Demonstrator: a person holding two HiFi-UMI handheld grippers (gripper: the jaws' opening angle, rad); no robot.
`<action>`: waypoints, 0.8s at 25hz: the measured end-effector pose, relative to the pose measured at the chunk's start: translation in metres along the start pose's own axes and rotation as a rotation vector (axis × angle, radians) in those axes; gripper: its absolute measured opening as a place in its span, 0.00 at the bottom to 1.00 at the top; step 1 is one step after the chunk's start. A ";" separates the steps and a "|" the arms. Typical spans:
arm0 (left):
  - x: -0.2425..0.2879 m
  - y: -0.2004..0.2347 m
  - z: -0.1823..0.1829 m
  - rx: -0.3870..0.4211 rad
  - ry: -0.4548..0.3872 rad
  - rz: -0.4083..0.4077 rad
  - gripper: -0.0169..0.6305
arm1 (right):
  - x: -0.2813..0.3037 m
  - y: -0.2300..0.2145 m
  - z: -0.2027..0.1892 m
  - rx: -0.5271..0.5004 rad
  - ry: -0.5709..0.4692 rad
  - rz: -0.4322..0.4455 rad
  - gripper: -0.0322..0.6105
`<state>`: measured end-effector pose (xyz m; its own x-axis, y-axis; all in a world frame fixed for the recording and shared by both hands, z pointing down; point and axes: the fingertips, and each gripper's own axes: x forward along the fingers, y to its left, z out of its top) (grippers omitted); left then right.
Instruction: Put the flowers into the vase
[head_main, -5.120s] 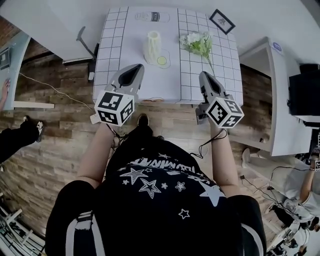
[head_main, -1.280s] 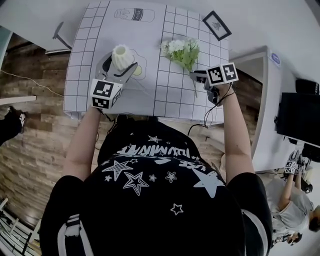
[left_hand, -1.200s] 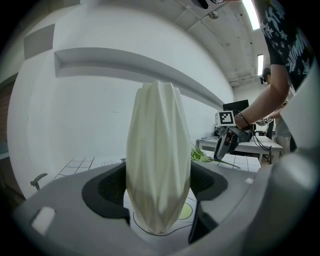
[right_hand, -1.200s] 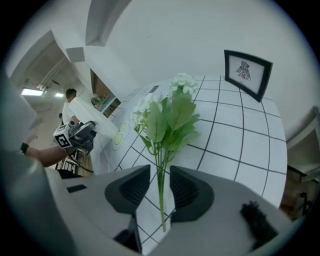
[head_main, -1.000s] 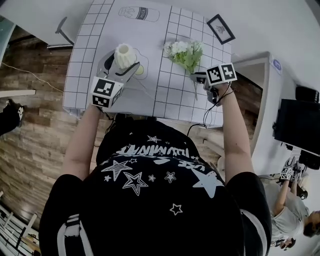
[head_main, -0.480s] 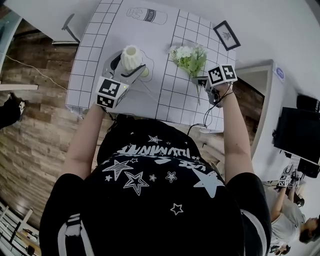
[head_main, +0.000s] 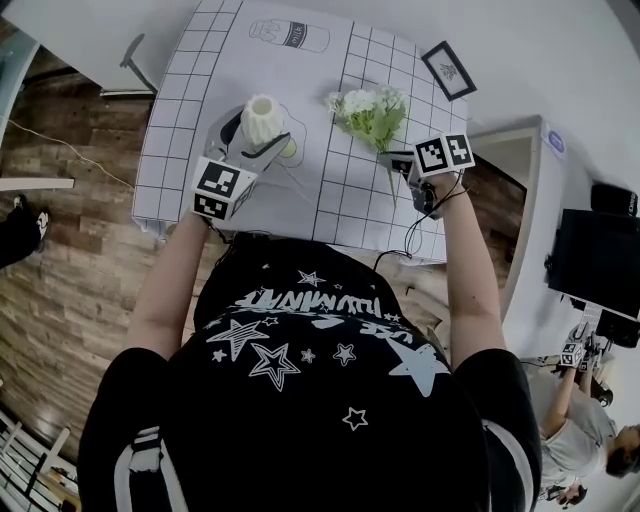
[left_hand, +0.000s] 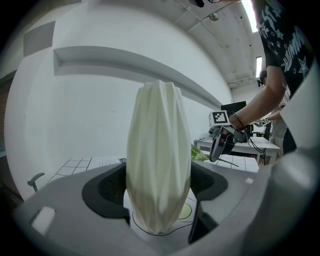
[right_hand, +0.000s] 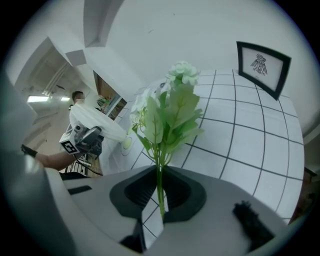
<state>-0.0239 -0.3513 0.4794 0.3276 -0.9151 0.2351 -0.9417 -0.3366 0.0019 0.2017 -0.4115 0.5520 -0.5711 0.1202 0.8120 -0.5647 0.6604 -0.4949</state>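
Matt finishes, little gloss
Vase (left_hand: 158, 165) matt white, smoothly faceted; flowers (right_hand: 167, 117) dull, cloth-like; left gripper (left_hand: 159, 189) and right gripper (right_hand: 159, 192) matt grey plastic; table (head_main: 190, 60) smooth white; floor (head_main: 60, 270) grainy wood.

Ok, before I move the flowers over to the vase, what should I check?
1. Right gripper shut on the stem of the flowers: ok.
2. Left gripper clamped on the vase: ok.
3. Vase upright on the table: ok.
4. Flowers above the vase's mouth: not ok, they are off to its right.
5. Vase mouth open and wide enough for the stem: cannot tell.
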 end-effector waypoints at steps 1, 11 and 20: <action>0.000 0.000 0.000 0.000 0.002 -0.001 0.60 | -0.001 0.007 0.003 -0.015 -0.021 0.019 0.11; 0.001 -0.001 -0.002 -0.003 0.018 -0.018 0.60 | -0.015 0.077 0.039 -0.170 -0.200 0.116 0.11; 0.001 -0.002 -0.003 -0.002 0.026 -0.040 0.60 | -0.060 0.141 0.103 -0.243 -0.490 0.175 0.11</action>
<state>-0.0215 -0.3511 0.4827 0.3626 -0.8950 0.2598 -0.9281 -0.3720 0.0138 0.0949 -0.4015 0.4016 -0.8859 -0.0766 0.4575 -0.3170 0.8201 -0.4764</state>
